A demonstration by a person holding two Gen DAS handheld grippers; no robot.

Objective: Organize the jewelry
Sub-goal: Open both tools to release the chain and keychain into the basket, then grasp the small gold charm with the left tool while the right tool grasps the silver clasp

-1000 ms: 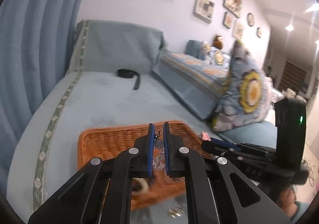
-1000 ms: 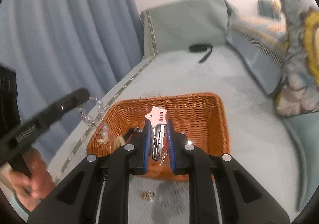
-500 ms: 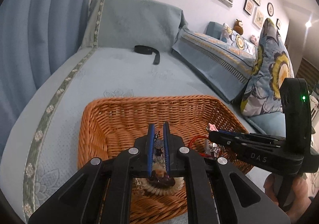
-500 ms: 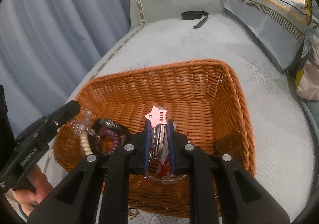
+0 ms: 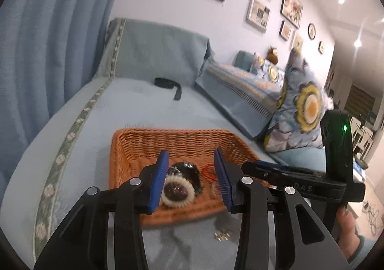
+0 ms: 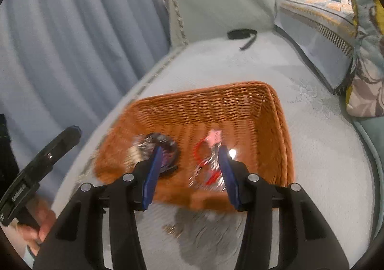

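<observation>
An orange wicker basket (image 5: 134,147) (image 6: 242,101) sits on a pale blue bed. In it lie a cream and dark bead bracelet pile (image 5: 178,186) (image 6: 153,145), a red cord (image 5: 208,172) (image 6: 199,152) and a pink star charm on a chain (image 6: 215,136). My left gripper (image 5: 190,174) is open and empty above the basket's near side. My right gripper (image 6: 189,169) is open and empty over the basket's front, the star charm just past its right finger. Each gripper shows in the other's view, the right one (image 5: 288,174) and the left one (image 6: 43,159).
A small gold piece (image 5: 222,236) (image 6: 172,230) lies on the bed in front of the basket. A black strap (image 5: 168,85) (image 6: 242,35) lies farther back. A flowered pillow (image 5: 300,113) stands to the right, a blue curtain (image 5: 48,29) to the left.
Both grippers have opened and pulled back and up. The left one let go of its chain and the right one let go of the star charm; both pieces now lie in the basket.
</observation>
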